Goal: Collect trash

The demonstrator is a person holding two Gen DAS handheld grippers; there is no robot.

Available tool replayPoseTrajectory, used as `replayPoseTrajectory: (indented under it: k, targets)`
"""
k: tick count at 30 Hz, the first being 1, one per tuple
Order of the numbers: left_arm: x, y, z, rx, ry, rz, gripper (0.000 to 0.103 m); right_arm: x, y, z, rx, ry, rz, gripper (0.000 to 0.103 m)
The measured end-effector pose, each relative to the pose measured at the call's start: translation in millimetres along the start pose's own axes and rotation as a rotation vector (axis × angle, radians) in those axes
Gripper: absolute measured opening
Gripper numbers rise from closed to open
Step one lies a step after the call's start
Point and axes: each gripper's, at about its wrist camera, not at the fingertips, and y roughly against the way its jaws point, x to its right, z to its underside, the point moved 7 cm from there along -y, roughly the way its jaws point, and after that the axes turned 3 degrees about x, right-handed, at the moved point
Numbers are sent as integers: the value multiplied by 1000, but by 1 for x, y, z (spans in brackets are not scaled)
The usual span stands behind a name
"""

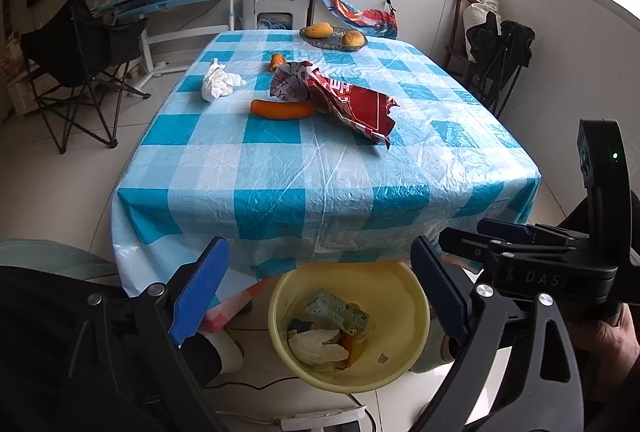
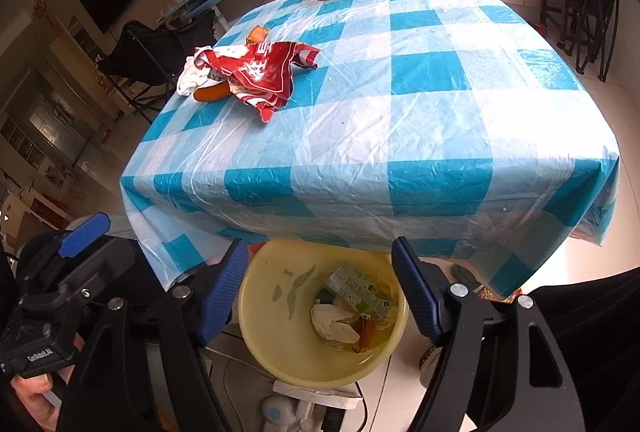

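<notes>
A torn red snack wrapper (image 1: pixel 344 96) lies mid-table, also in the right wrist view (image 2: pixel 260 76). A crumpled white tissue (image 1: pixel 218 82) lies left of it. An orange peel strip (image 1: pixel 282 109) lies in front of the wrapper, and a smaller peel piece (image 1: pixel 276 61) lies behind. A yellow basin (image 1: pixel 296 364) on the floor below the table's near edge holds a green carton (image 1: pixel 336 312), tissue and scraps; it also shows in the right wrist view (image 2: pixel 272 344). My left gripper (image 1: pixel 320 296) and right gripper (image 2: pixel 320 292) are both open and empty above the basin.
The table has a blue and white checked cover (image 1: pixel 320 168). A glass dish with two yellow fruits (image 1: pixel 334 36) stands at the far edge. Folding chairs (image 1: pixel 80 64) stand left and right (image 1: pixel 500 52). A power strip and cables (image 2: pixel 308 396) lie on the floor.
</notes>
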Motion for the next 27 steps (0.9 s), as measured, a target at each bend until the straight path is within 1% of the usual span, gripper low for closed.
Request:
replayPoseTrajectory:
  k: [4, 8, 15, 27]
  targets:
    - [-5, 1, -3, 6, 22, -8, 93, -1, -1, 1, 3, 24, 27, 75]
    - [-9, -1, -4, 8, 44, -20, 94, -2, 0, 0, 15, 32, 52, 80]
    - [-14, -4, -3, -9, 56, -40, 95, -6, -7, 2, -2, 62, 81, 80]
    - [-18, -7, -1, -26, 76, -42, 95, -17, -13, 8, -22, 138, 103, 80]
